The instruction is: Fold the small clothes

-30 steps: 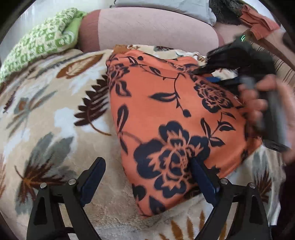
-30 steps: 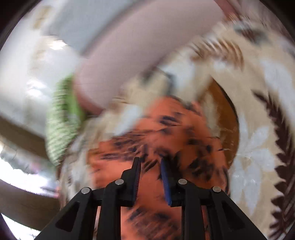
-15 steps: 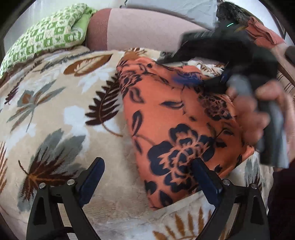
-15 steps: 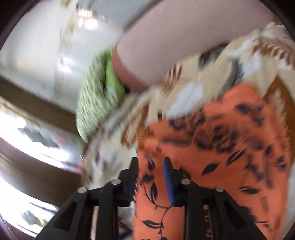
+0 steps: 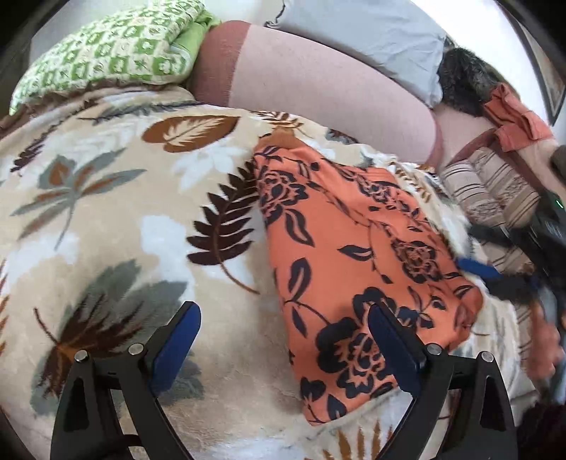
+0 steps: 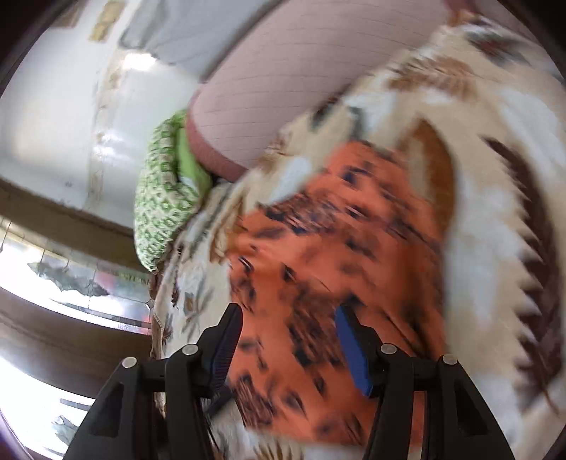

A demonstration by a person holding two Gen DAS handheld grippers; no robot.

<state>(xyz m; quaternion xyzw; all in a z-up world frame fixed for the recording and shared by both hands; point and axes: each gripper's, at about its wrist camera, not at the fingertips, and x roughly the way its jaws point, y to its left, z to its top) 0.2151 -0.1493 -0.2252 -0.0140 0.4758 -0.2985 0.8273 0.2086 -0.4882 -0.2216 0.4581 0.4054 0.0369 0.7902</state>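
Observation:
An orange cloth with dark blue flowers (image 5: 353, 254) lies folded and flat on a leaf-patterned blanket (image 5: 106, 219). My left gripper (image 5: 283, 339) is open and empty, low over the cloth's near left edge. My right gripper (image 6: 286, 336) is open and empty above the same cloth (image 6: 336, 254), which is blurred in the right wrist view. The right gripper also shows at the right edge of the left wrist view (image 5: 495, 276), beside the cloth's right corner.
A pink bolster (image 5: 318, 92) lies behind the cloth, with a green patterned pillow (image 5: 106, 53) at its left and a grey pillow (image 5: 361, 32) behind. Striped cushions (image 5: 495, 191) and an orange garment (image 5: 516, 116) sit at the right. A window (image 6: 53, 276) shows in the right wrist view.
My right gripper has opened and drawn back off the cloth to its right side. The cloth now lies flat. My left gripper stayed open and shifted slightly left.

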